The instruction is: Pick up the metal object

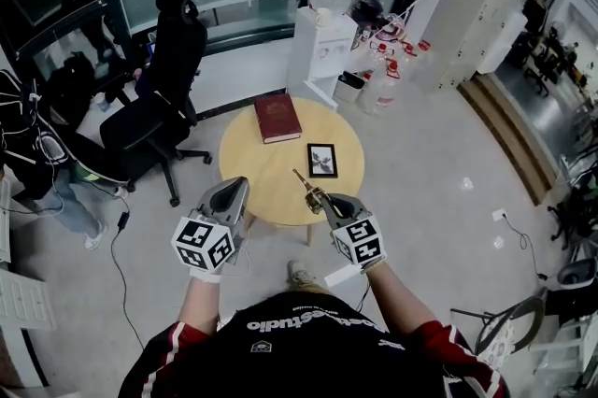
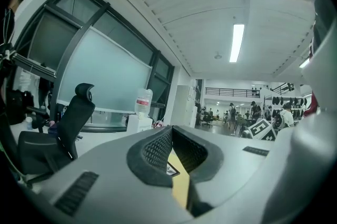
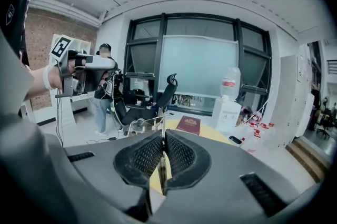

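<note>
My right gripper is clamped on the metal object. In the right gripper view its jaws are closed to a narrow slit, with the thin piece pinched between the pads and poking out past the tips. From the head view, the object sits over the near edge of the round surface, right of centre, pointing toward the frame. I can't tell how far it is off the wood. The book lies by the far edge, well apart from it. My left gripper hangs at the near left edge of the surface. Its jaw tips meet in the left gripper view with nothing between them.
</note>
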The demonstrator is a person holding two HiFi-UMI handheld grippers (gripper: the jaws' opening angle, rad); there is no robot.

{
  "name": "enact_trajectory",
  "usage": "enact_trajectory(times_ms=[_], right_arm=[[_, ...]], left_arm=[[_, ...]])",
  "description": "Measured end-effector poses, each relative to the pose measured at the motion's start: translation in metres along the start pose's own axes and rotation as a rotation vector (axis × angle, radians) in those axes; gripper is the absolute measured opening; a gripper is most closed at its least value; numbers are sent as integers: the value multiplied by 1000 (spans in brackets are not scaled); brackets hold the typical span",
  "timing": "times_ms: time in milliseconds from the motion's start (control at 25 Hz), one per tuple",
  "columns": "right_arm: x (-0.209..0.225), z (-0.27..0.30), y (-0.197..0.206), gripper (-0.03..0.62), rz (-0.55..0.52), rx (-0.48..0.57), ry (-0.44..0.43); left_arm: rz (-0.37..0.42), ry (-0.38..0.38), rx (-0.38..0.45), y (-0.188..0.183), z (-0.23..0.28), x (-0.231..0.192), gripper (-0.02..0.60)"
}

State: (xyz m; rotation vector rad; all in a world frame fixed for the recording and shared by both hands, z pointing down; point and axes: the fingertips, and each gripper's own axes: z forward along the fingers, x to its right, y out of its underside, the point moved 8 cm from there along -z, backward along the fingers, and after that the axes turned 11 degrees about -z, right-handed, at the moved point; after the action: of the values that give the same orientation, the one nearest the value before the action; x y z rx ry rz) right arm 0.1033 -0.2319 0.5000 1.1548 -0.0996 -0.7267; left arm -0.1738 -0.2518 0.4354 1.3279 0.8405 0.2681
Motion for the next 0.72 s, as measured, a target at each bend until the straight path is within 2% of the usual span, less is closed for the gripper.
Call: enact_trajectory(times_ms=[160,440,720], right_arm=[[-9,-18,-8,32,51,47,31],[-12,-44,-23,32,44,119,105],[-7,-66,-58,32,53,228,159]], left_arm=[[-3,6,-10,6,-11,5,17],[15,27,-8,3,-20,17,17],[43,45,24,-15,-25,24,17]])
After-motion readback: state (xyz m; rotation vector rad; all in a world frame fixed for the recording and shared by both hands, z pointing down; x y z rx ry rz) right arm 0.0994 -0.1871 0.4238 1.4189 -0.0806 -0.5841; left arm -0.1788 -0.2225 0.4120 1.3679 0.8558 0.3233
